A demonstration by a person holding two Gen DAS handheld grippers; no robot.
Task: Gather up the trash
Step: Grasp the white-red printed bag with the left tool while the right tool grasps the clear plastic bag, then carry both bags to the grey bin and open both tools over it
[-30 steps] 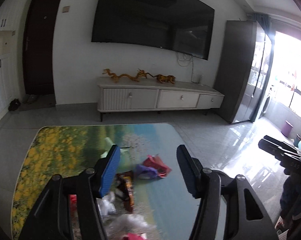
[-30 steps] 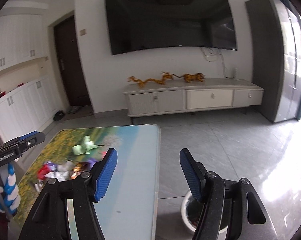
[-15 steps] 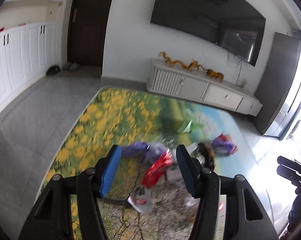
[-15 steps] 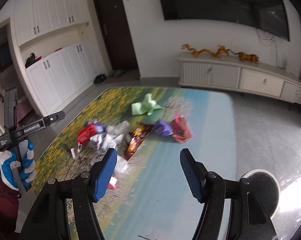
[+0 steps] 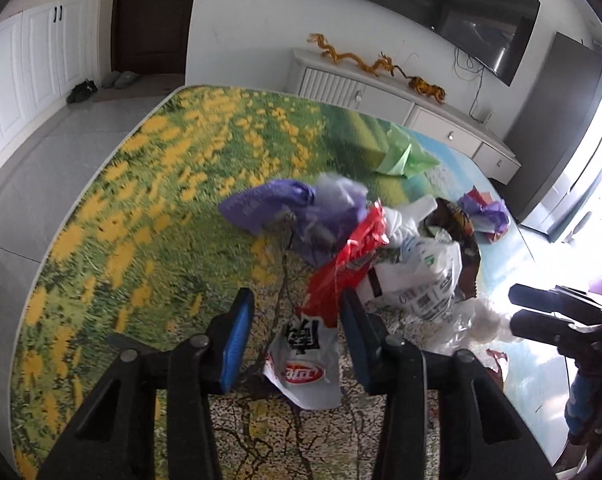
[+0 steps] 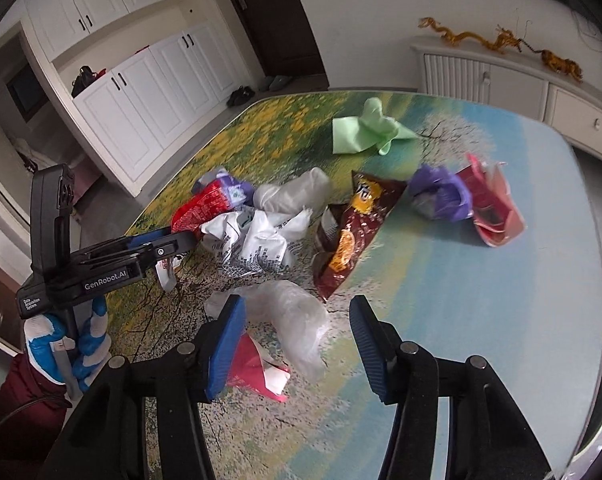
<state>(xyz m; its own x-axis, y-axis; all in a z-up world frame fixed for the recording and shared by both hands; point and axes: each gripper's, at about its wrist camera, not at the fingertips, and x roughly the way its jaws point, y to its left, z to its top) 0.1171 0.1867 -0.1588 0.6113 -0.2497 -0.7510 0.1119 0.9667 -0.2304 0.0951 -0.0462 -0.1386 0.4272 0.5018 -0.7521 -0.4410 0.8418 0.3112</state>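
Note:
Trash lies in a heap on the table (image 5: 141, 200) with the flower-field print. My left gripper (image 5: 295, 336) hovers low over a red and white wrapper (image 5: 325, 292). The wrapper lies between the closing jaws, with a gap still showing at the left pad. My right gripper (image 6: 297, 344) is closing around a crumpled clear plastic bag (image 6: 297, 316), and its pads stand apart from the bag. A pink wrapper (image 6: 253, 368) lies by its left finger. A white printed bag (image 6: 261, 244), a brown chip bag (image 6: 353, 232) and a purple wad (image 6: 441, 192) lie beyond.
A green bag (image 6: 369, 128) sits toward the table's far side and a red-pink wrapper (image 6: 493, 208) at the right. A blue and white gloved hand (image 6: 61, 344) holds the left gripper (image 6: 113, 256). A low TV cabinet (image 5: 381, 88) and white cupboards (image 6: 141, 92) line the walls.
Both grippers tilted down and sank toward the table, and the trash heap came close. Both pairs of jaws narrowed, the left around the red wrapper, the right around the clear bag.

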